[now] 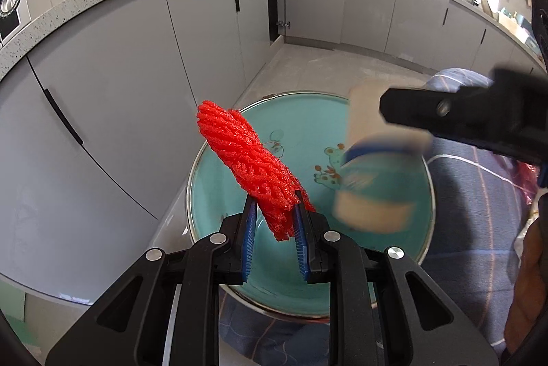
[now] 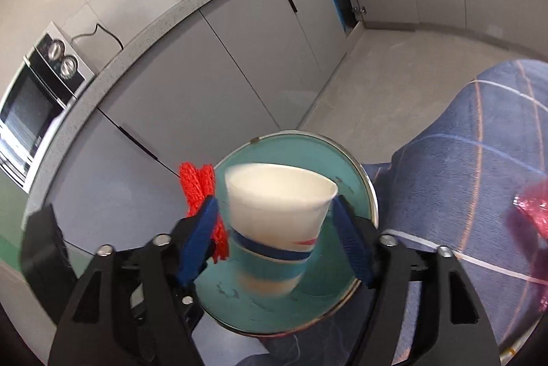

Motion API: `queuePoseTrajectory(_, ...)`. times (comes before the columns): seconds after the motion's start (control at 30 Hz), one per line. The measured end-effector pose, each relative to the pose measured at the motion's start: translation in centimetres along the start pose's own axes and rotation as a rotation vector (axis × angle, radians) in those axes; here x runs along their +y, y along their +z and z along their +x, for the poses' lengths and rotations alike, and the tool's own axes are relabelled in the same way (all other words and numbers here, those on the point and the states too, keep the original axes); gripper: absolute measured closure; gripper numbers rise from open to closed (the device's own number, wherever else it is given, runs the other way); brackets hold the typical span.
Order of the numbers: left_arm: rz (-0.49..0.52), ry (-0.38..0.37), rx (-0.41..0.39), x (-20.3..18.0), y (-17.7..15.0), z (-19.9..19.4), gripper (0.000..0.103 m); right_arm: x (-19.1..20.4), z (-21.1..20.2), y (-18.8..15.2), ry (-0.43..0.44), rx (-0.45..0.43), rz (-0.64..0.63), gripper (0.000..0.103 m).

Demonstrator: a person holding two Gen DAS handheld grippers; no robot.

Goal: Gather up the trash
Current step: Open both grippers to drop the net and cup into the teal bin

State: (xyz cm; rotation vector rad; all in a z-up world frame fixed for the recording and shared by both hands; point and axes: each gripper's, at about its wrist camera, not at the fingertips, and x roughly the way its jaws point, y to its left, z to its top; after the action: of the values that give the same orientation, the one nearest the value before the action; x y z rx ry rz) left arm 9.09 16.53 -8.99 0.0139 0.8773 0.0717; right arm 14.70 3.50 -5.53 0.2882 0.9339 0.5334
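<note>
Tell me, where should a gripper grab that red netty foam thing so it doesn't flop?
Probably near one end, squeezing across its narrow width, coming from below. The red foam net is a long soft bundle, thinner across than along. The left gripper already holds its lower end like that, over the teal basin, and the rest stands up tilted.

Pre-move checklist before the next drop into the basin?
1. Left claw shut on red net: ok.
2. Net over basin: ok.
3. Right claw open, pads off cup: ok.
4. Cup over basin: ok.
5. Cup settled: cannot tell, it is blurred.
6. Net clear of right claw: cannot tell, it sits right beside the claw's left finger.
</note>
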Motion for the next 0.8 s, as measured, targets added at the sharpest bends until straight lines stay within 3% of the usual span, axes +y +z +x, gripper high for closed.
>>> queuePoseTrajectory(0.07, 0.002, 0.013, 0.004, 0.1, 0.0, 0.2, 0.077, -0.4, -0.6, 0.2, 0.004, -0.024, 0.014, 0.025)
queuePoseTrajectory(0.13, 0.004, 0.027, 0.003, 0.0, 0.0, 0.3, 0.06, -0.8, -1.6, 0.3, 0.007, -0.044, 0.03, 0.024)
queuePoseTrajectory(0.2, -0.003, 0.049, -0.01, -0.1, 0.0, 0.0, 0.036, -1.1, -3.0, 0.3, -0.002, -0.078, 0.052, 0.024)
queuePoseTrajectory(0.3, -0.013, 0.057, -0.036, -0.4, 0.0, -1.0, 0.019, -1.3, -5.8, -0.4, -0.032, -0.146, 0.067, 0.023)
queuePoseTrajectory(0.47, -0.002, 0.078, -0.079, -1.7, 0.5, -3.2, 0.016, -1.3, -9.9, -2.1, -0.146, -0.237, 0.03, 0.019)
queuePoseTrajectory(0.6, 0.011, 0.064, -0.111, -3.1, 0.6, -5.1, 0.013, -1.9, -13.2, -3.9, -0.289, -0.291, -0.001, 0.017)
queuePoseTrajectory(0.8, 0.061, 0.05, -0.135, -6.5, 0.2, -7.1, 0.012, -4.6, -16.8, -6.9, -0.379, -0.318, 0.023, 0.015)
